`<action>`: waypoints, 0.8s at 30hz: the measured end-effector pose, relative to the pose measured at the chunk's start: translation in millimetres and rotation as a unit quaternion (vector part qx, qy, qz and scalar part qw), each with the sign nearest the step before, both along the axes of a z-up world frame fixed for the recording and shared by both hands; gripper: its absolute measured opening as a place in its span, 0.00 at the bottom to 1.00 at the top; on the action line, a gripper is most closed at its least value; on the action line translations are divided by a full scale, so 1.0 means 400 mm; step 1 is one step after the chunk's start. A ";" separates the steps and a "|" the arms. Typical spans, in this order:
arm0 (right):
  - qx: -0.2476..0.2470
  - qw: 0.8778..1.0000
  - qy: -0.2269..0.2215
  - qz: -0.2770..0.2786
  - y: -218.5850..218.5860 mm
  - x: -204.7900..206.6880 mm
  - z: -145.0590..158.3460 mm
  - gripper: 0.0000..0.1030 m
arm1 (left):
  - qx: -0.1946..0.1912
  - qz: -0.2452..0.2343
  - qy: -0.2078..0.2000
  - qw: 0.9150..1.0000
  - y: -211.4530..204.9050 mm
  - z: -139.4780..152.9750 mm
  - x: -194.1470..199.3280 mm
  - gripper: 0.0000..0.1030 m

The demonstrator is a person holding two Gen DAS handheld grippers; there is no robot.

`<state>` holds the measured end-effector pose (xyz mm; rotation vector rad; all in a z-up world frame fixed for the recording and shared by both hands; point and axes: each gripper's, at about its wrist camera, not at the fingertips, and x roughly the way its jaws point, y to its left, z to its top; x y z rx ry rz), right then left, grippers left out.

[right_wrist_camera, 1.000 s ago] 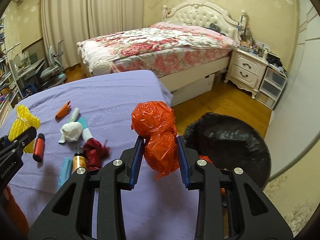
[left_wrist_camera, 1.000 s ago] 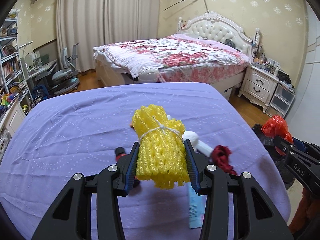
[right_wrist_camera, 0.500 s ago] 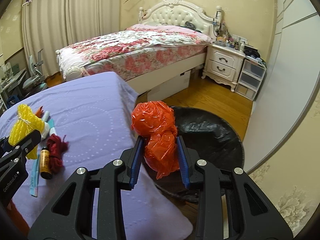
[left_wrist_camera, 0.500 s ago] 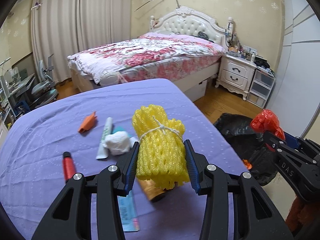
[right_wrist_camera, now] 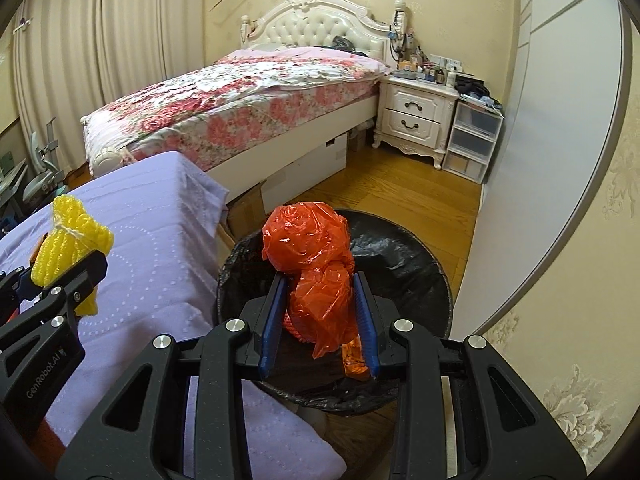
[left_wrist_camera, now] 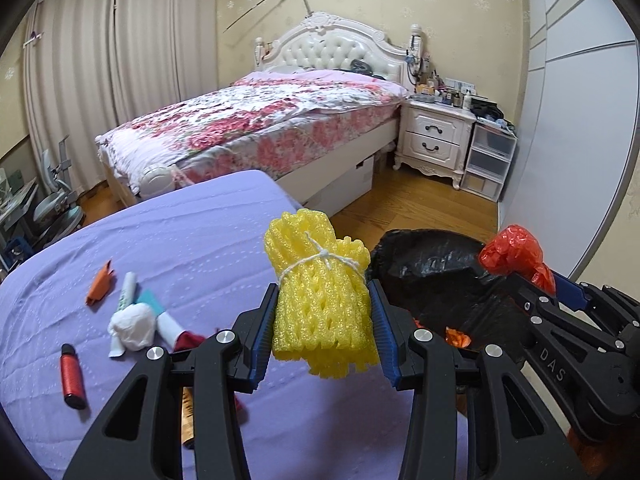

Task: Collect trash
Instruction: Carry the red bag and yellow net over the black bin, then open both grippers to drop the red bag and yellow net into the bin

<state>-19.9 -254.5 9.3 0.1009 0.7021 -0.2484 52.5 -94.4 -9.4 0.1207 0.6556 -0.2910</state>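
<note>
My left gripper (left_wrist_camera: pixel 322 322) is shut on a yellow foam-net bundle (left_wrist_camera: pixel 320 300) tied with white string, held over the right edge of the purple-covered table (left_wrist_camera: pixel 168 240). My right gripper (right_wrist_camera: pixel 318 312) is shut on a crumpled orange-red plastic bag (right_wrist_camera: pixel 312 252) and hangs over the open black-lined trash bin (right_wrist_camera: pixel 400 264). In the left wrist view the bin (left_wrist_camera: pixel 432 276) stands to the right of the table, with the red bag (left_wrist_camera: pixel 514 248) above it. The yellow bundle (right_wrist_camera: pixel 68 244) also shows at the left of the right wrist view.
On the table lie an orange scrap (left_wrist_camera: pixel 100 284), a white tube (left_wrist_camera: pixel 124 304), a white wad (left_wrist_camera: pixel 134 326), a red cylinder (left_wrist_camera: pixel 72 376) and a dark red scrap (left_wrist_camera: pixel 188 340). Orange bits (left_wrist_camera: pixel 456 336) lie in the bin. Beyond stand a floral bed (left_wrist_camera: pixel 260 120) and a white nightstand (left_wrist_camera: pixel 436 140).
Both grippers have swung right with their loads. The red bag went from above the table edge to over the bin, and the yellow bundle moved from mid-table to the table's right edge.
</note>
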 end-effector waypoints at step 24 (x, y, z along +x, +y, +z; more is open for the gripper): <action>0.023 0.998 0.020 -0.049 -0.097 0.077 -0.068 0.32 | 0.032 -0.017 0.029 0.999 -0.135 -0.069 0.104 0.43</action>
